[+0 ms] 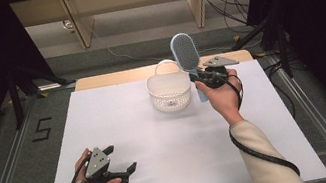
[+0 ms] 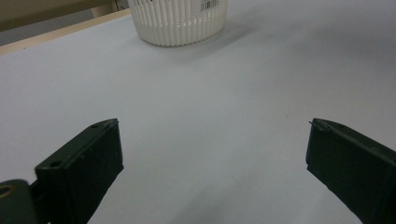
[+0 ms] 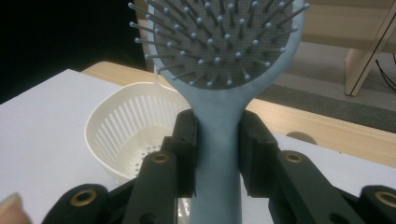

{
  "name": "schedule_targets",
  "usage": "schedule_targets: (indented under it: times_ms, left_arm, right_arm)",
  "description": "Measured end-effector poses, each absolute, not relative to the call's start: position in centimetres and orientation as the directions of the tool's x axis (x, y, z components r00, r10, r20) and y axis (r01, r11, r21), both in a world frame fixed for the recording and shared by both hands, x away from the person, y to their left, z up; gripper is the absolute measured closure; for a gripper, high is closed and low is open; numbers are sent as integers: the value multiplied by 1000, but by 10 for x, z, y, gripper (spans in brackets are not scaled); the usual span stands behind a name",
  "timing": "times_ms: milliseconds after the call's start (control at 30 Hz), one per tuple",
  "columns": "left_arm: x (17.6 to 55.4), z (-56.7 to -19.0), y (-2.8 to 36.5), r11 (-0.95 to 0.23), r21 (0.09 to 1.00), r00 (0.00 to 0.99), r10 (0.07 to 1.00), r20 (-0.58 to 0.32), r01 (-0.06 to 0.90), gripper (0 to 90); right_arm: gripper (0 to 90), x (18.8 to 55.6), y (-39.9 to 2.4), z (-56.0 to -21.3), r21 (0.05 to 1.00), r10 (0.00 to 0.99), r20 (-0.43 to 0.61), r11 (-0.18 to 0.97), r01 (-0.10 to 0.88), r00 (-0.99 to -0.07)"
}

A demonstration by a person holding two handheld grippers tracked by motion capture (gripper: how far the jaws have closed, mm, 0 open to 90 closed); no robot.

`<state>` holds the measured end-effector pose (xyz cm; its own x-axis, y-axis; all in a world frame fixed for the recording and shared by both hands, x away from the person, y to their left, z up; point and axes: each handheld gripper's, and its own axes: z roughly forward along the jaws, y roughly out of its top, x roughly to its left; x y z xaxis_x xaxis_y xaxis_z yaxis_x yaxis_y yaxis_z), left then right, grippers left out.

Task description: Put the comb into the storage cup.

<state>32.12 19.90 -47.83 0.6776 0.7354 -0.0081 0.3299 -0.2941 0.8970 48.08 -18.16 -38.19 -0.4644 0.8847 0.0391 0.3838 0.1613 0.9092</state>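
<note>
The right claw clamps a blue hairbrush upright by its handle, just right of the white basket at the bench's far side. Likely next: lower it in. The left claw rests wide, empty, near-left.

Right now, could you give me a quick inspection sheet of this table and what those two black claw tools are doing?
Surface: white table, bare apart from the basket; a wooden strip shows along its far edge.
Job's things: light blue hairbrush, held upright just right of the white slatted basket; nothing seen inside the basket.
Clutter: nothing seen.
Grippers: right gripper shut on the brush handle, bristles facing its camera; left gripper open, holding nothing, near the table's front left.
Cables: a black cable trails from the right gripper along the sleeve; more cables lie on the floor at the far right.
Surroundings: grey floor, dark curtains at both sides, wooden furniture behind, a "5" marked on the floor at left.
</note>
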Motion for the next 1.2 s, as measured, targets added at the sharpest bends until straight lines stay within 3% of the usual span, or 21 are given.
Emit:
schedule_targets:
  times_ms: [1200]
  left_arm:
    - [321,-478,199,-294,897,677,736,-8,330,33]
  right_arm:
    - [708,490,-164,-379,913,878,32,168,372,-477]
